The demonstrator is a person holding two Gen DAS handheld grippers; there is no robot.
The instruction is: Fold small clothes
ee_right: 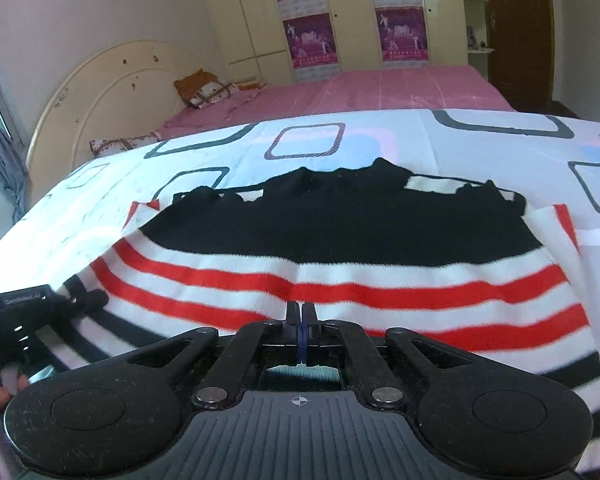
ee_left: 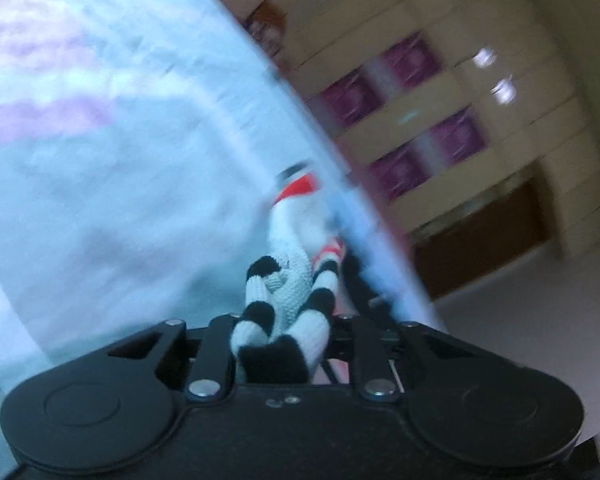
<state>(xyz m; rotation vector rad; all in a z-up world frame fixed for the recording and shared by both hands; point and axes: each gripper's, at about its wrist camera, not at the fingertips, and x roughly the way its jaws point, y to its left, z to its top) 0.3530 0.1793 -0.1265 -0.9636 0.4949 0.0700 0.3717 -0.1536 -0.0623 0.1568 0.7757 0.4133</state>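
I am looking at a striped knit sweater [ee_right: 340, 248] that is lying spread across the patterned sheet [ee_right: 100, 208] on the bed, its black upper part facing away from me and the red, white and black bands running toward my grippers. It is lying mostly flat, though the far black edge is bunching and the right side seems to be lifting, so I judge the folding is only getting under way; I am seeing no finished fold yet. My left gripper [ee_left: 296, 308] is pinching a bunched piece of the black-and-white knit between its fingers, at the garment's near left edge by the right wrist view, where it is showing at the left. My right gripper [ee_right: 301, 316] is hovering over the striped hem with its jaws pressed together on nothing. The left wrist view is blurring badly. Carrying the gripped edge over the body and squaring the rest is still waiting.
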